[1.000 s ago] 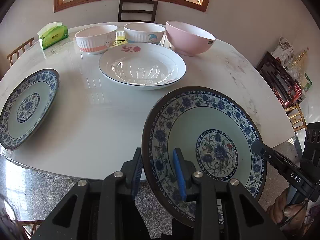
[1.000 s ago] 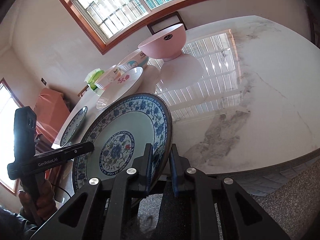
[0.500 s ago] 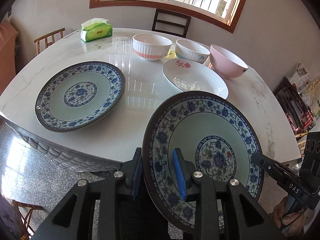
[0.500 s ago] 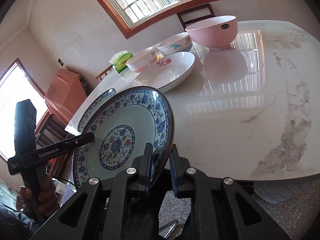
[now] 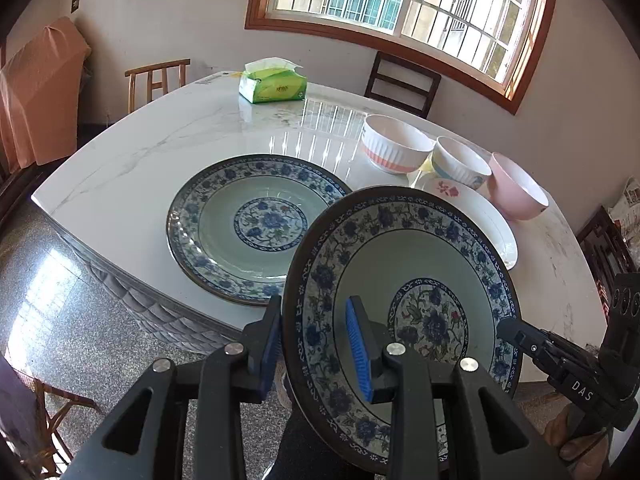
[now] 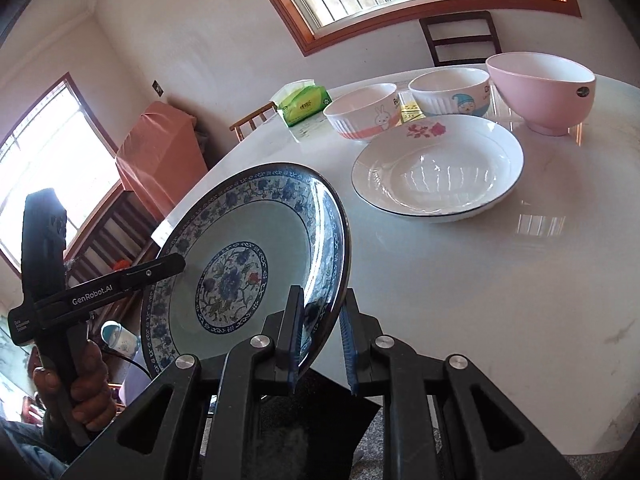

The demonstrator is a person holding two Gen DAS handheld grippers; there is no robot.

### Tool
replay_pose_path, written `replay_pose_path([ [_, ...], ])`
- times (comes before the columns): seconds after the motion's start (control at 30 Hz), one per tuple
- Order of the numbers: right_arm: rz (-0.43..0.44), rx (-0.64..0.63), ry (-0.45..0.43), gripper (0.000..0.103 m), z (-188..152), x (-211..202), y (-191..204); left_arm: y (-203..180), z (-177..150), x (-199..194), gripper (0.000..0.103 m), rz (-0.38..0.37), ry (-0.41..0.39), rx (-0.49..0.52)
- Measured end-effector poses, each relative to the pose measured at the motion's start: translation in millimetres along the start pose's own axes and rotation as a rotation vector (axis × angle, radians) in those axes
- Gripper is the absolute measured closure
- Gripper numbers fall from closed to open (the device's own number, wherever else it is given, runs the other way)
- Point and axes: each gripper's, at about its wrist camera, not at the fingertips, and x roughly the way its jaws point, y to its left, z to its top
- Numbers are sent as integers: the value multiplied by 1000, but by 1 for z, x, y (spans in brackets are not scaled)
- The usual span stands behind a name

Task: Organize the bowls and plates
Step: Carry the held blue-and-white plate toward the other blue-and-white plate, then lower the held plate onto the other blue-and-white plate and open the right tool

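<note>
The left gripper (image 5: 316,344) and the right gripper (image 6: 322,344) each pinch opposite rims of one blue-patterned plate (image 5: 404,312), jaws closed on it, and hold it tilted above the near table (image 5: 132,184) edge. Just behind it a second blue-patterned plate (image 5: 256,226) lies flat. Farther are a white plate (image 6: 438,168), a striped bowl (image 6: 362,118), a cartoon bowl (image 6: 450,90), a pink bowl (image 6: 540,90) and a tissue pack (image 5: 274,84).

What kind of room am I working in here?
Most likely a home dining room: a round marble-look table set with plates and bowls, wooden chairs around it, and a tissue box on top.
</note>
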Motion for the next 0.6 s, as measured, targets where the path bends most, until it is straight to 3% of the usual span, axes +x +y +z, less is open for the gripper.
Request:
replay_pose_path([
  [0.6,10,-112,55,83,46,84,49,78,42,26,72,81,-44,-120],
])
